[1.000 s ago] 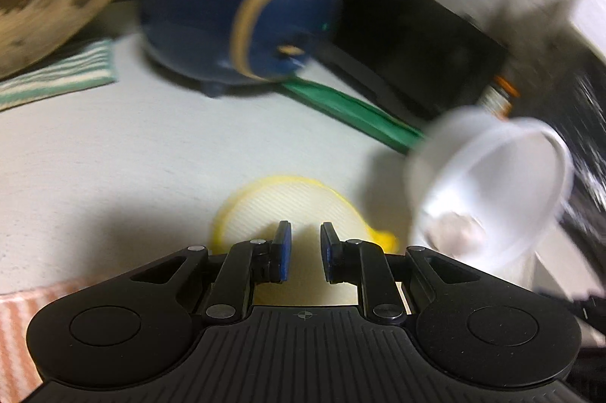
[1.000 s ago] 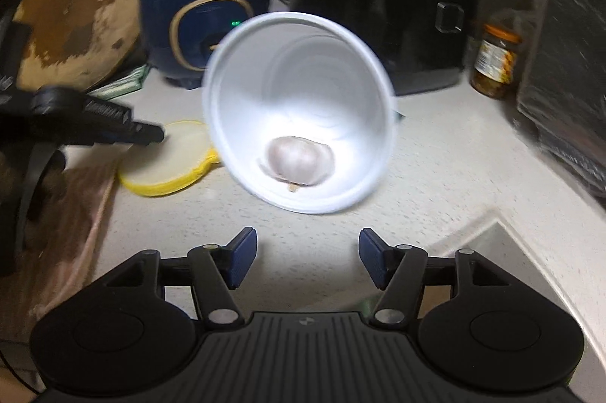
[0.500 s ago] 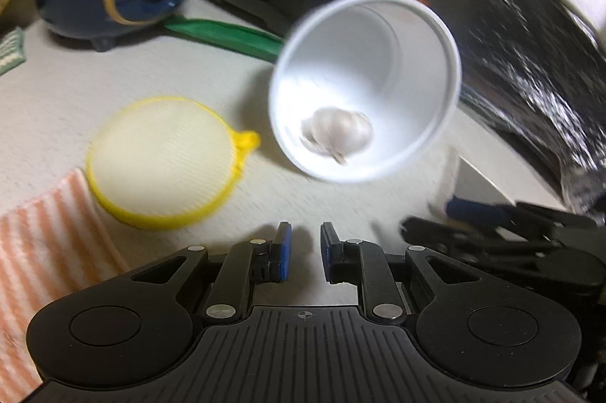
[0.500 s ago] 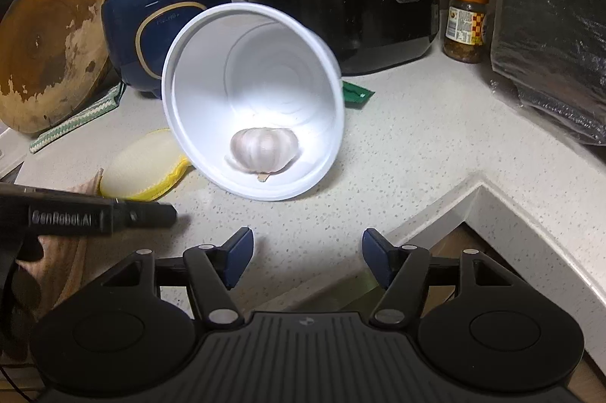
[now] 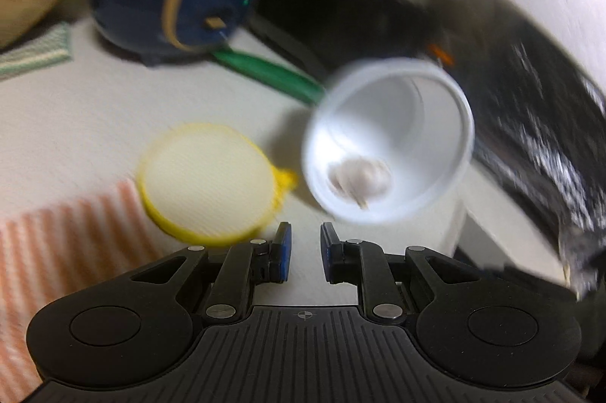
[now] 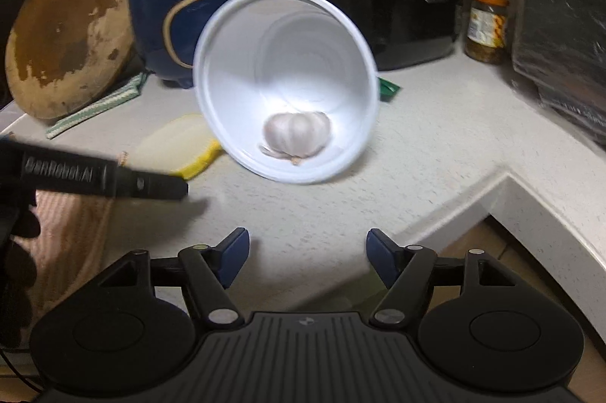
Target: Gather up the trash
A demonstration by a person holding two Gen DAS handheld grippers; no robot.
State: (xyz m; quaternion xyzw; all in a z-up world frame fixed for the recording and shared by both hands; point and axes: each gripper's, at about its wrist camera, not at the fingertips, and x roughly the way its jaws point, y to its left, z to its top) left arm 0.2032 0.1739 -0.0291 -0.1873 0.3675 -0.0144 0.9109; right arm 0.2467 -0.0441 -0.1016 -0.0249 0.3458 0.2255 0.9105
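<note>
White plastic cup [image 6: 286,85] lies tipped on the counter [image 6: 435,153], mouth toward the near edge, a garlic bulb [image 6: 297,134] inside. Right gripper [image 6: 307,257] is empty, jaws just widening; left gripper [image 5: 303,253] is nearly closed on nothing. Approach step; next requires spanning the cup rim.

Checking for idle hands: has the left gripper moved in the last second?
Yes. In the right wrist view, the left gripper slid from the left edge of the yellow sponge to below its right end.
</note>
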